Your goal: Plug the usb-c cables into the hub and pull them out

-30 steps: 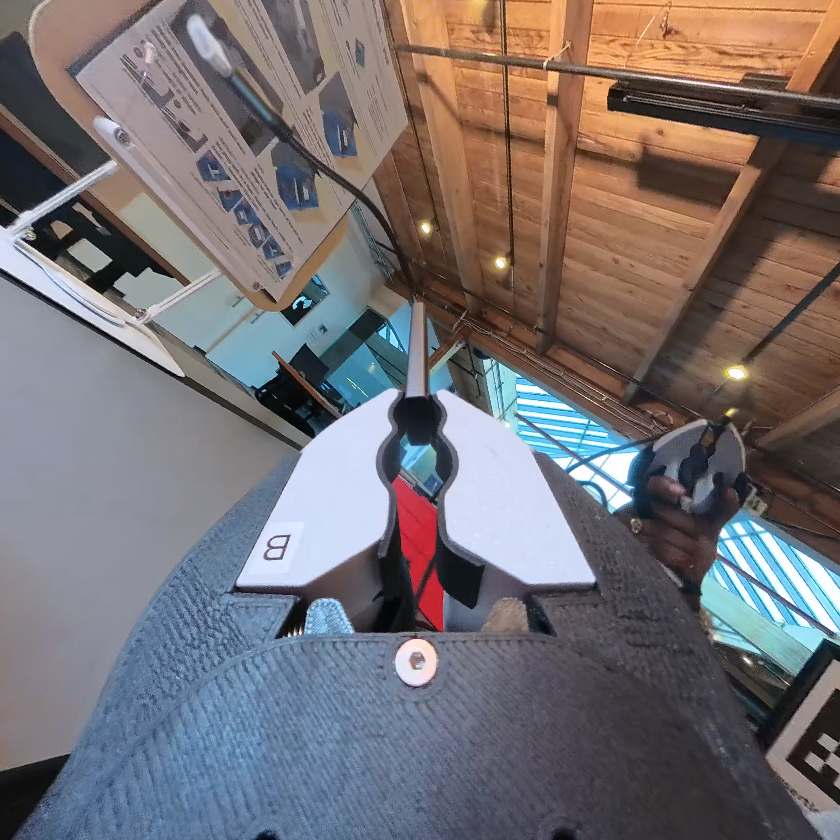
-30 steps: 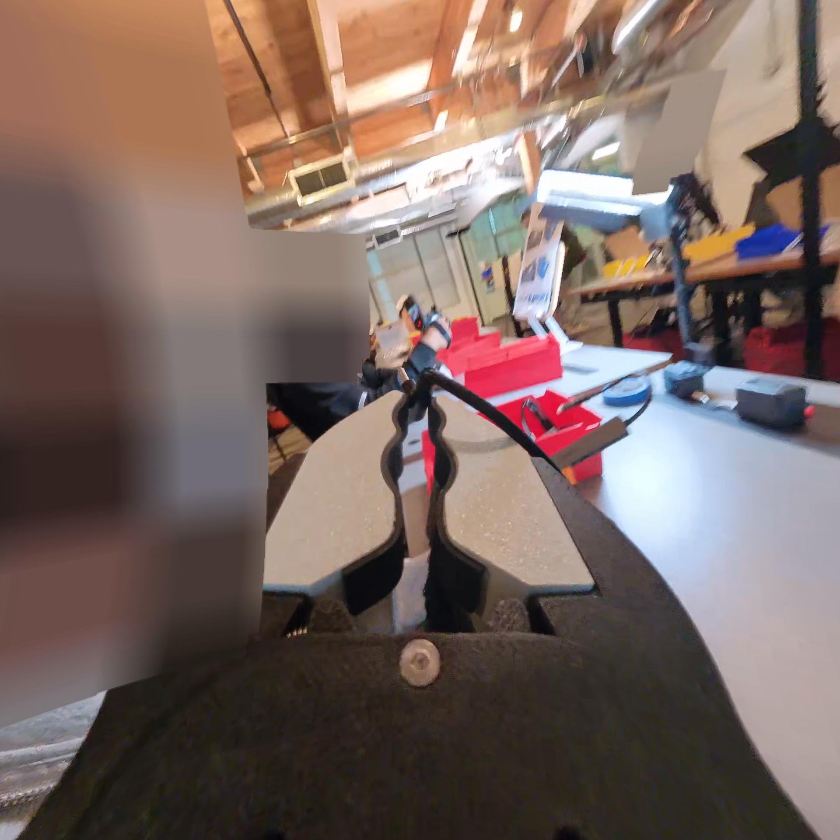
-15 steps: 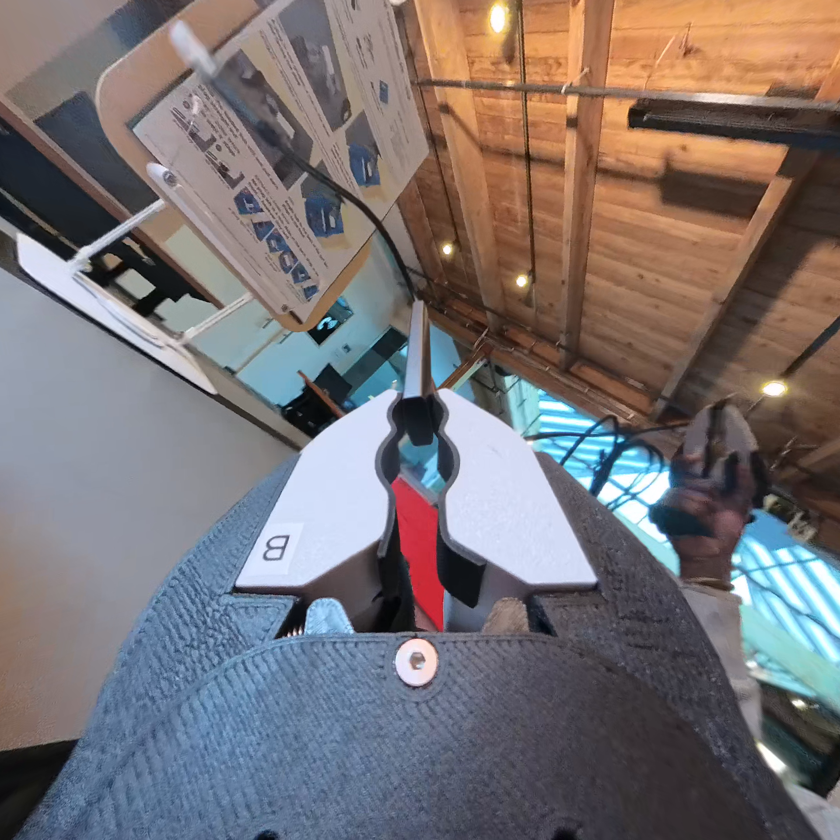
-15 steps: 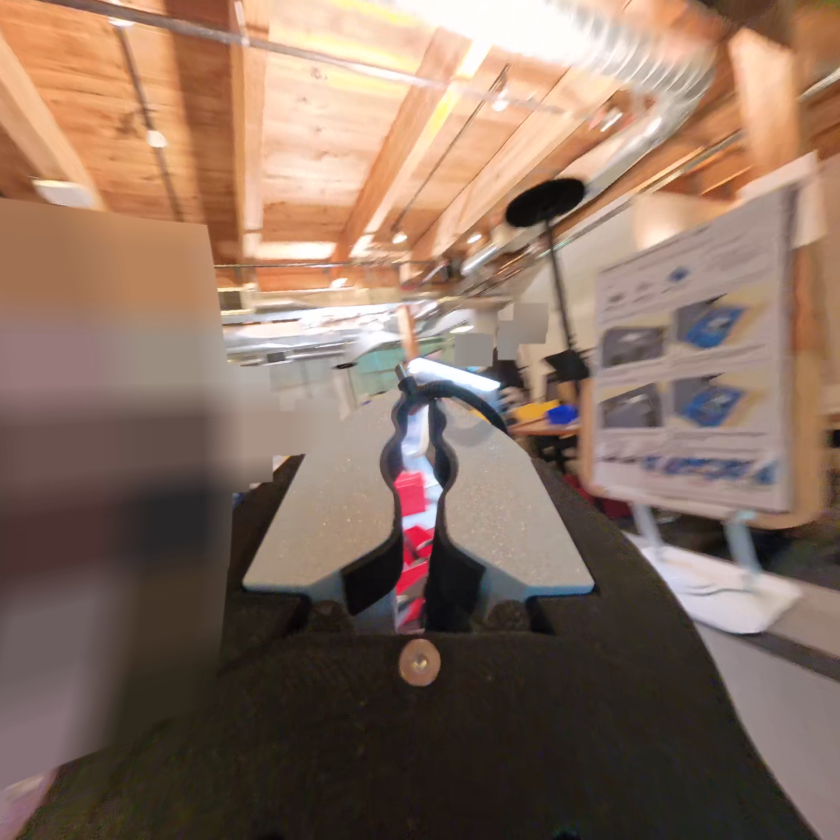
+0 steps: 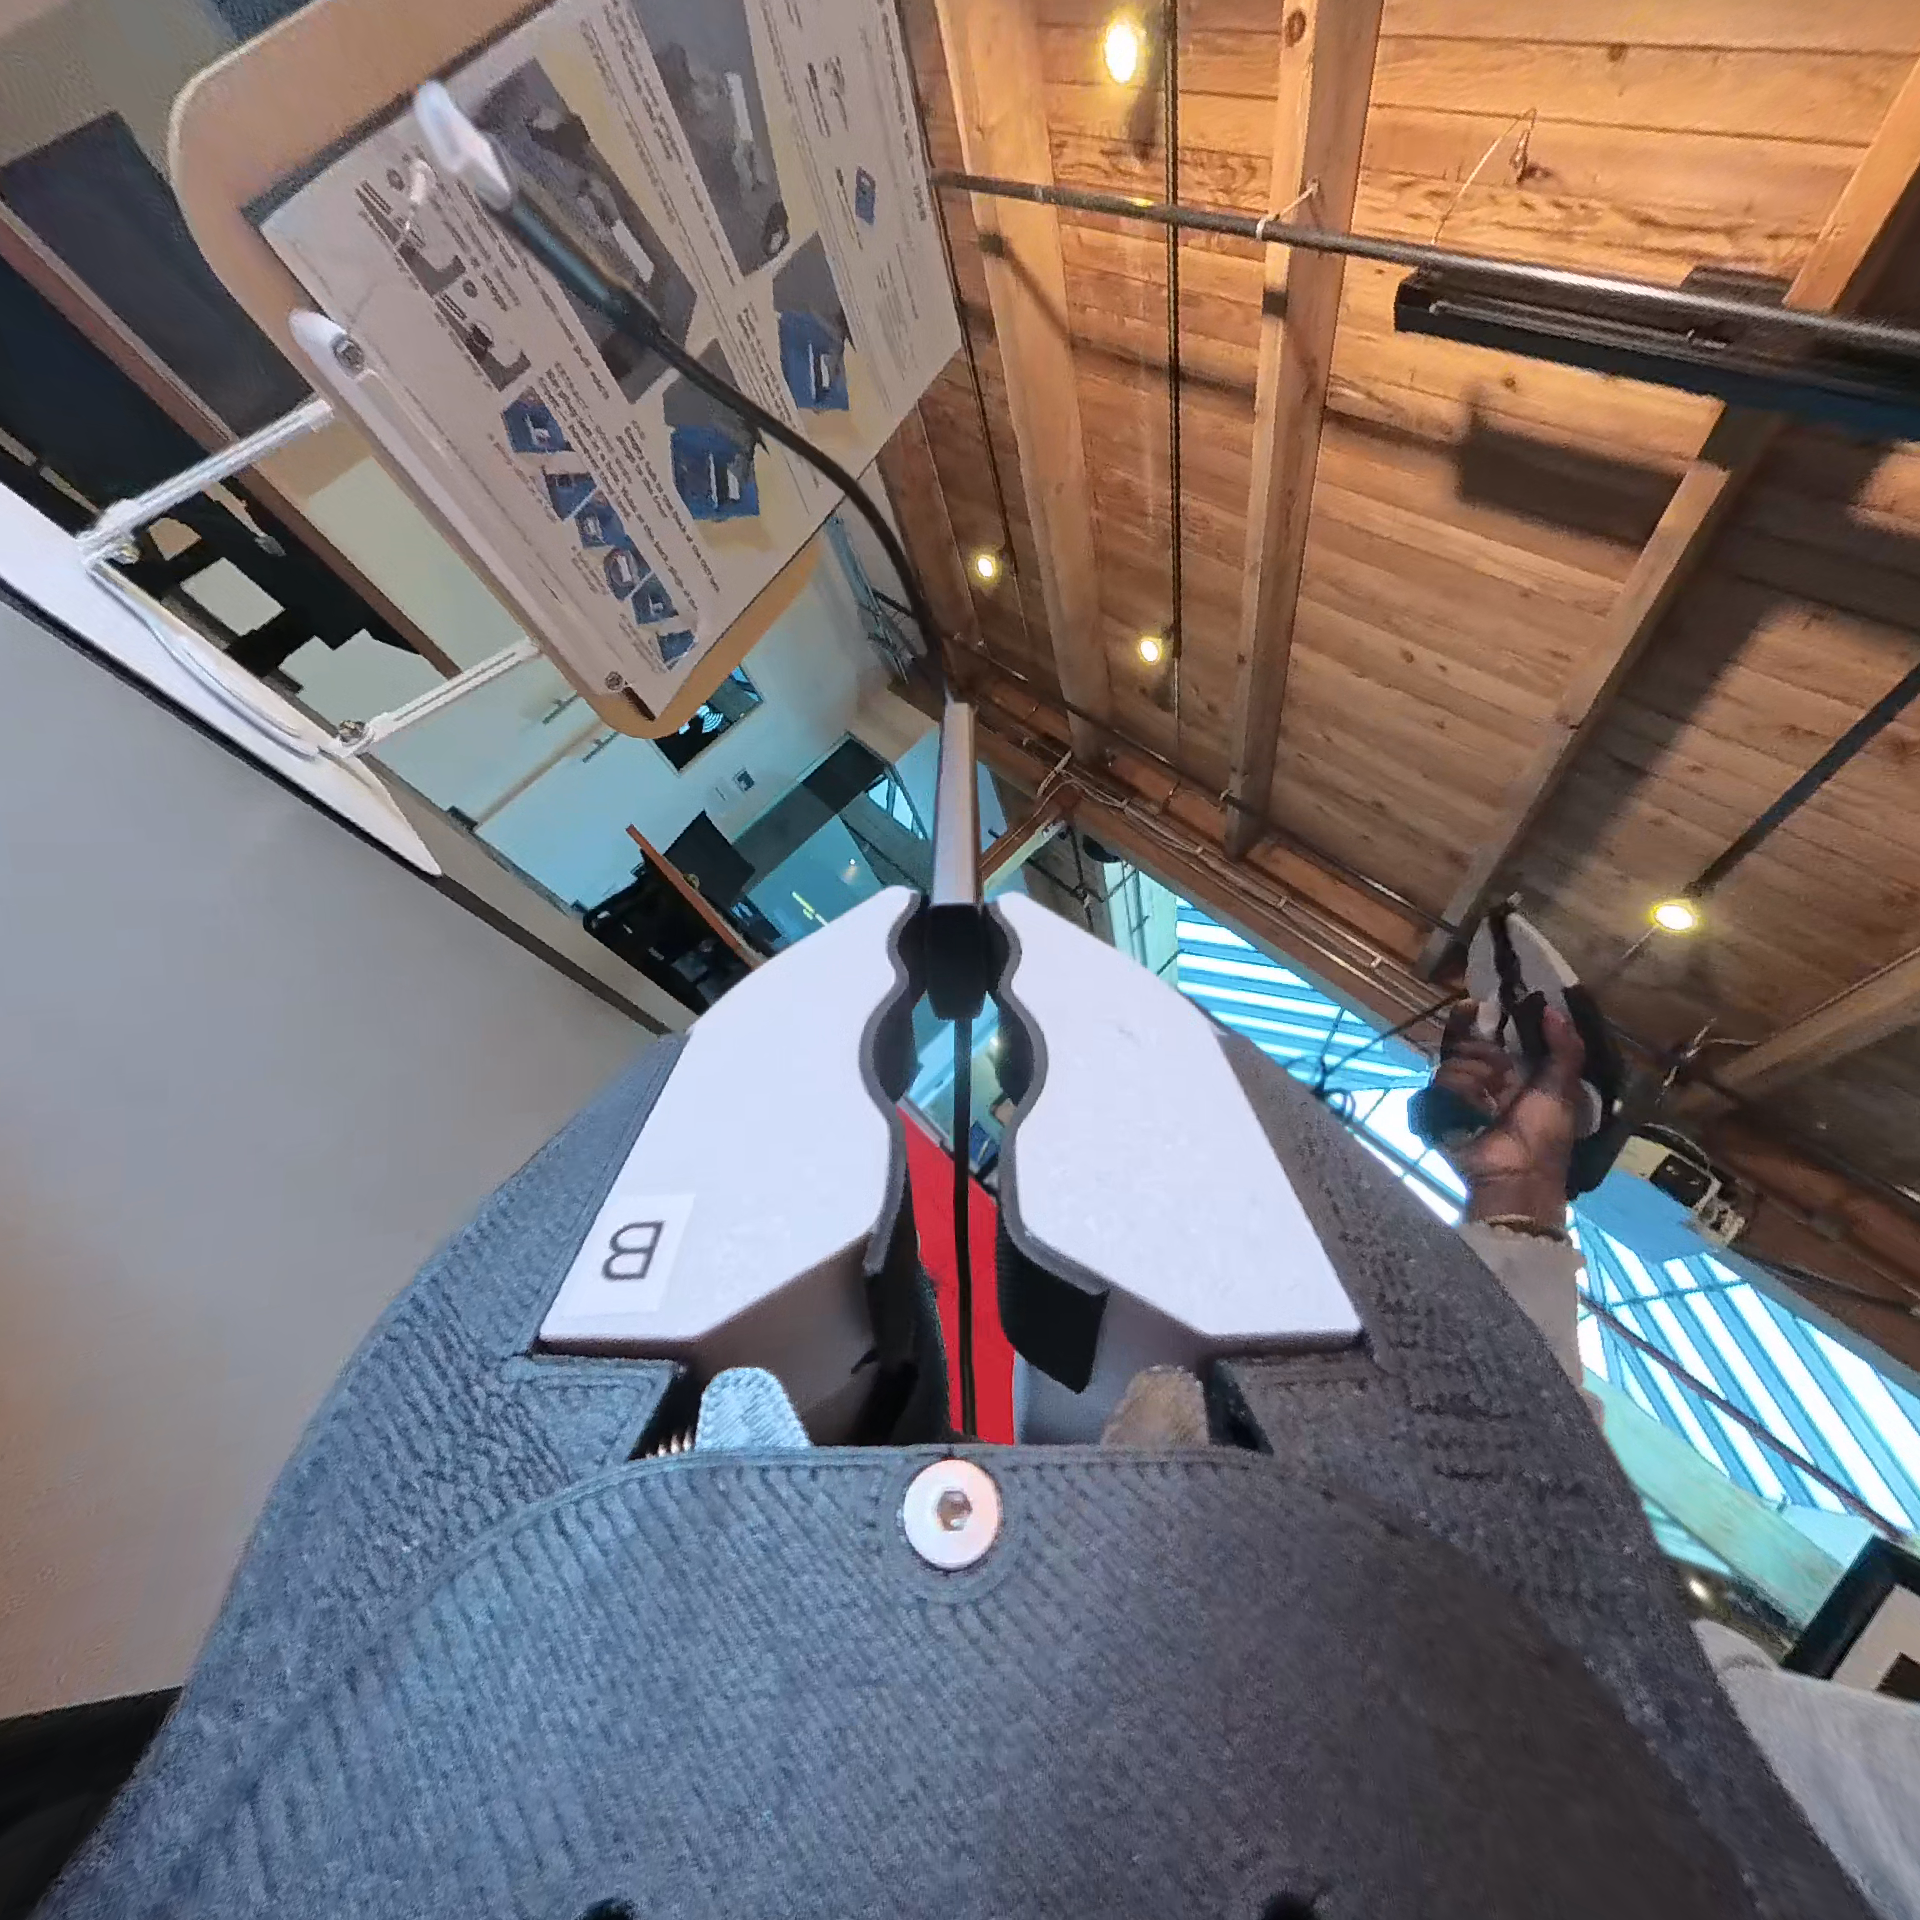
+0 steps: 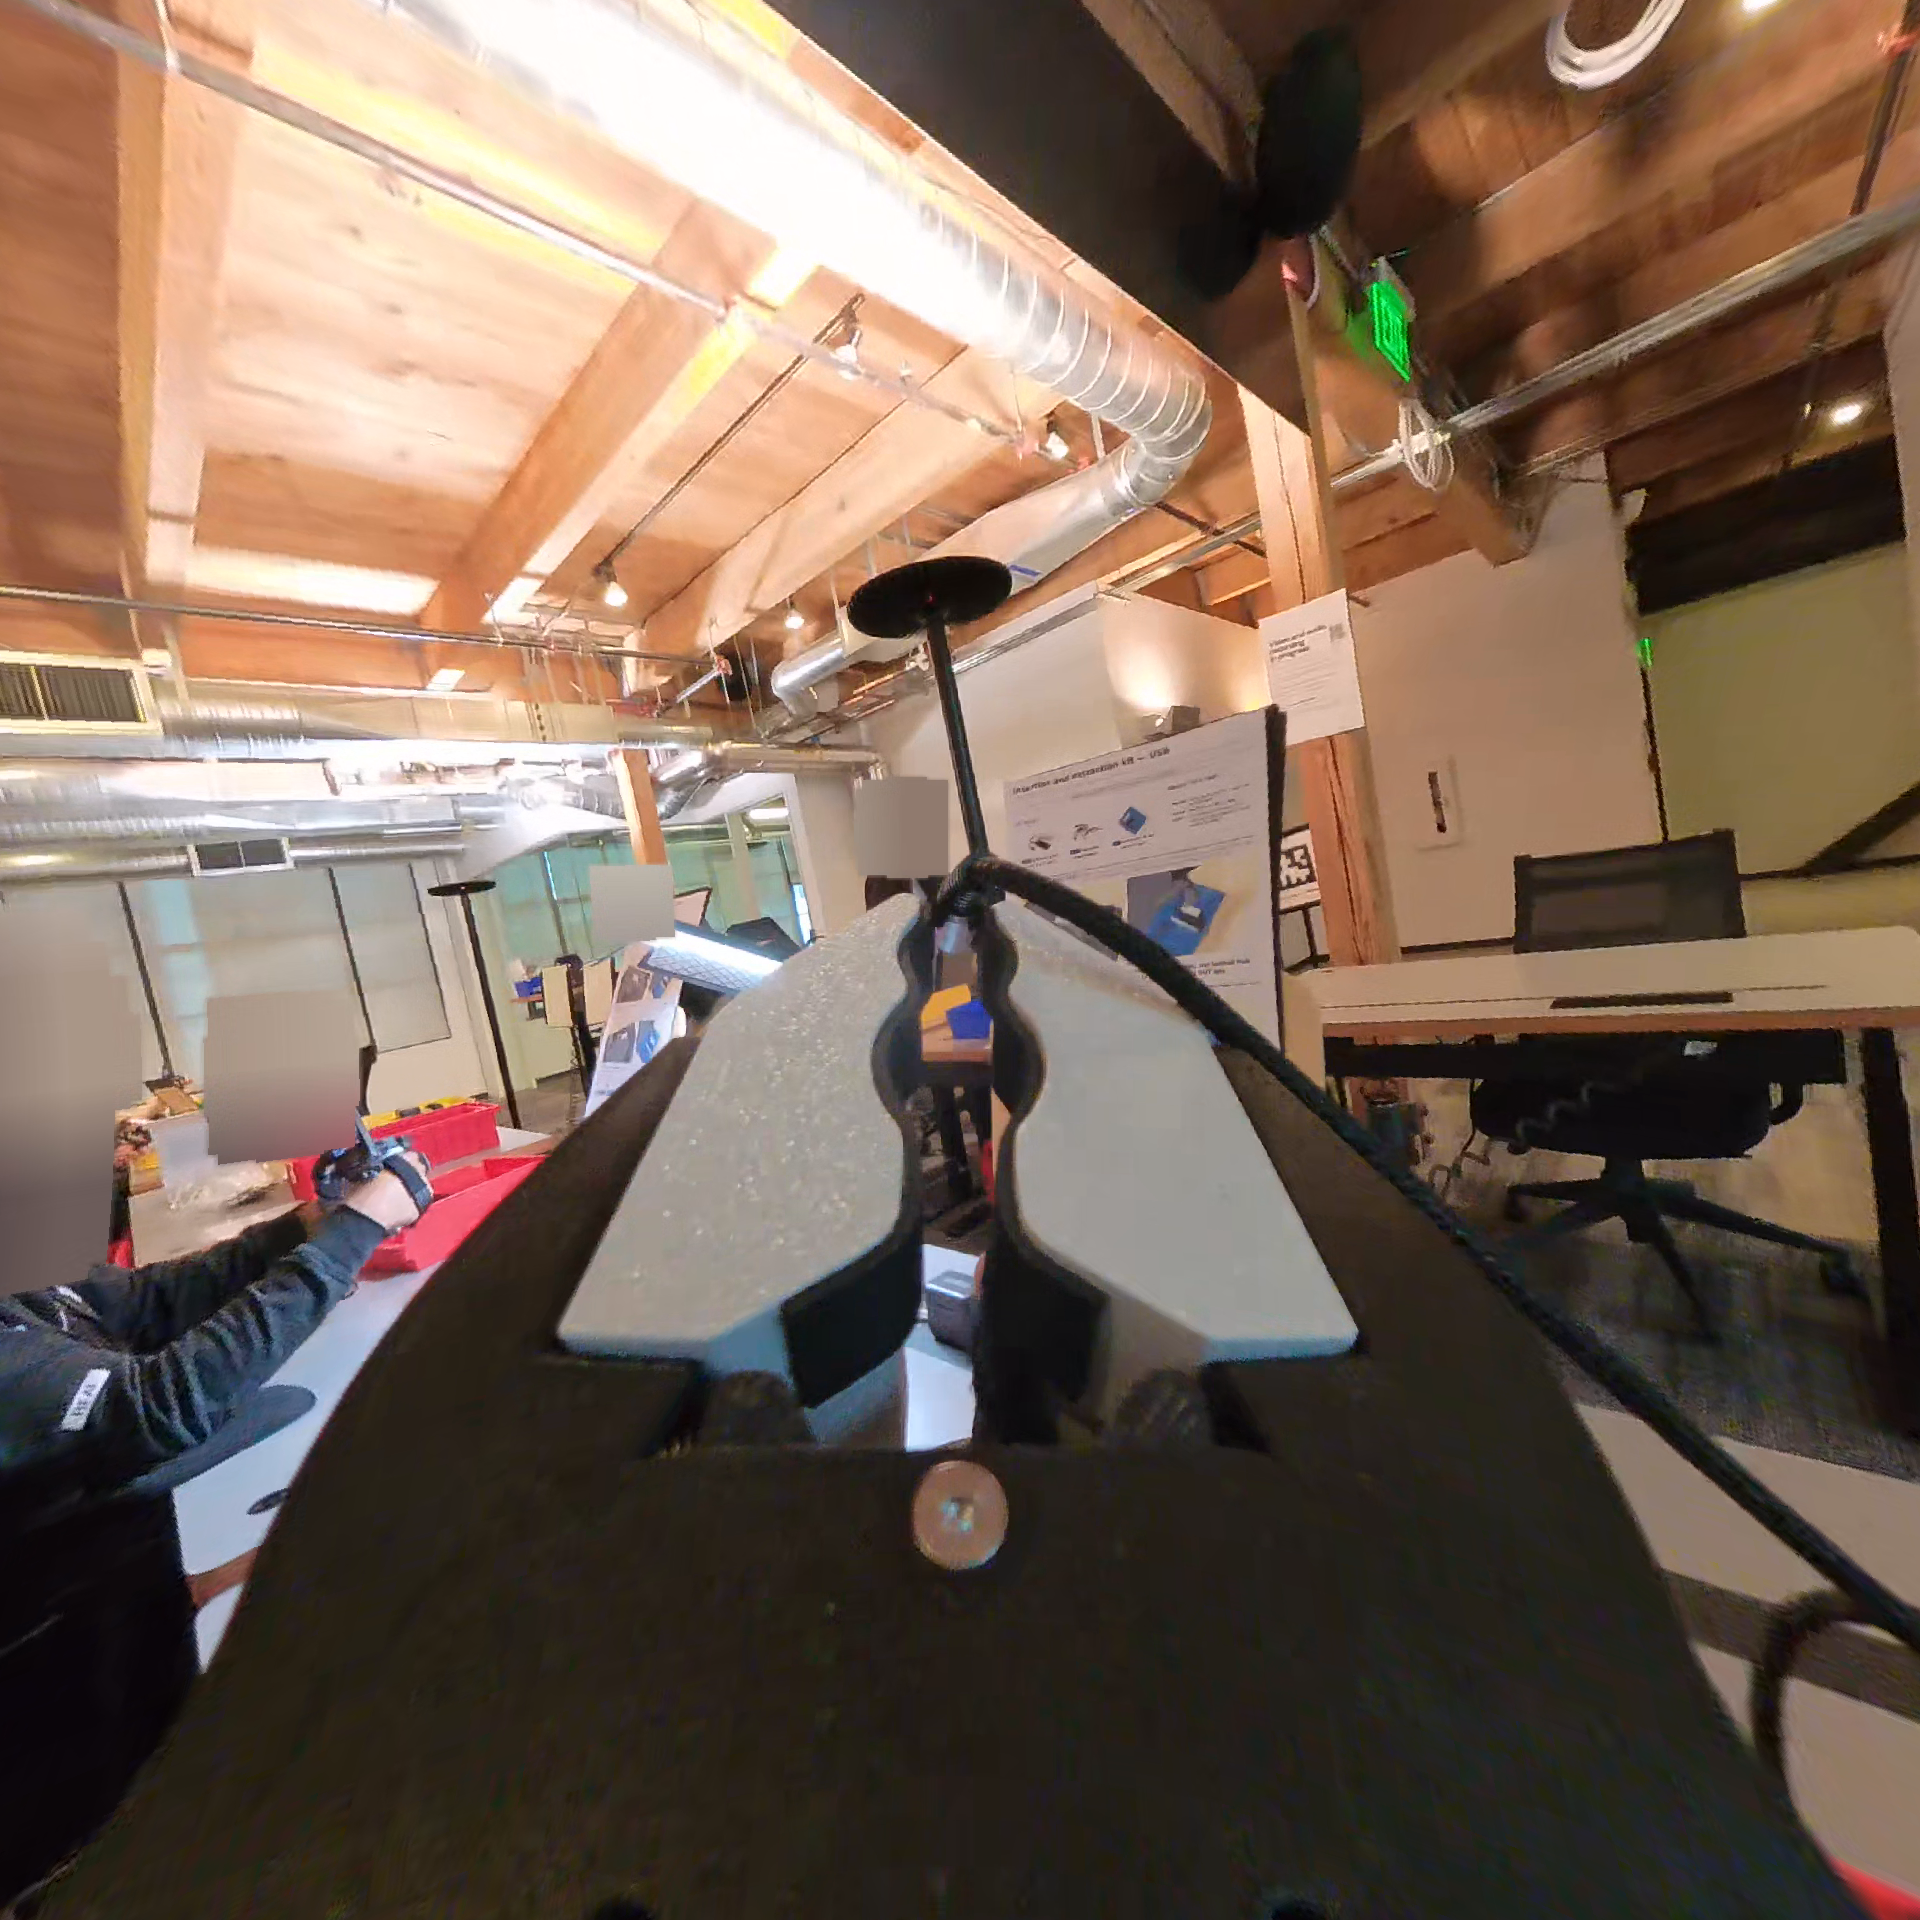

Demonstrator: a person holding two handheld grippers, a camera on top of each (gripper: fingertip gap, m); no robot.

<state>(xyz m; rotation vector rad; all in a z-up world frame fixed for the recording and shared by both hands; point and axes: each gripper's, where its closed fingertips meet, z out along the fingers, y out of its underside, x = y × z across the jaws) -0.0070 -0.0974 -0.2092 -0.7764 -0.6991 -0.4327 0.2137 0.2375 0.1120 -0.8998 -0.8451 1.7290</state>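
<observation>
My left gripper (image 5: 951, 920) is shut on a slim silver hub (image 5: 954, 810), which stands edge-on out of the fingertips and points up toward the ceiling. A black lead (image 5: 727, 395) arcs from the hub's far end to a pale plug (image 5: 457, 130) hanging in the air. My right gripper (image 6: 961, 914) is shut on a black braided usb-c cable (image 6: 1299, 1091) close to its plug. The cable trails down to the right and loops. In the left wrist view the right gripper (image 5: 1522, 987) shows far off at the right, held in a hand, apart from the hub.
An instruction board on a white stand (image 5: 623, 312) rises beside the white table (image 5: 208, 1039). A red bin (image 5: 935, 1247) shows between my left fingers. Another person's arm with a gripper (image 6: 364, 1164) works at a table with red bins (image 6: 447, 1127). A desk (image 6: 1610, 987) and black chair (image 6: 1631, 1101) stand at the right. My right fingertips sit around 50 centimetres from my left ones.
The right gripper has swung up and round with the cable, from facing the table to facing the room and ceiling. The left gripper still holds the hub, tilted slightly.
</observation>
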